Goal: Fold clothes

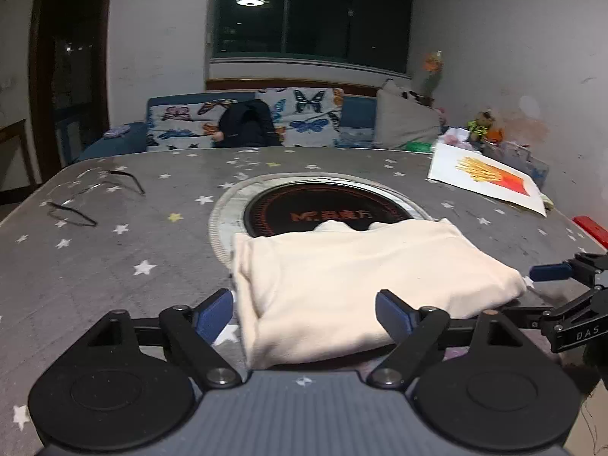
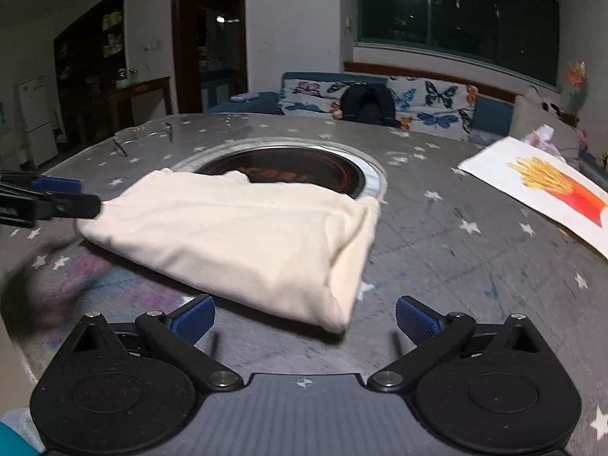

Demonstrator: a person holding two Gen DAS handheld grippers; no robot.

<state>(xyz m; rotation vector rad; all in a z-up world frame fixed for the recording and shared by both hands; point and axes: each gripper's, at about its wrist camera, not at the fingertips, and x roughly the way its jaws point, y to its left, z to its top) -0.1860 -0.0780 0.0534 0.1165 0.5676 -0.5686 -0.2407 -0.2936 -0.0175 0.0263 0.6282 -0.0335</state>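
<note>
Resting folded on the counter (image 1: pixel 114 250), the cream garment (image 1: pixel 364 285) looked close to done.

It lay as a compact rectangle at the near edge of the round cooktop (image 1: pixel 326 211), its far edge overlapping the dark glass; judging by the tidy layers, only a final smoothing or setting aside seemed left. The left hand-held gripper (image 1: pixel 304 313) angled down over the bundle's near left corner, jaws spread wide, cloth lying between them but not pinched. The right hand-held gripper (image 2: pixel 304 319) sat just off the near right corner, also wide and holding nothing. A fries picture (image 1: pixel 490 180) lay far right.
</note>
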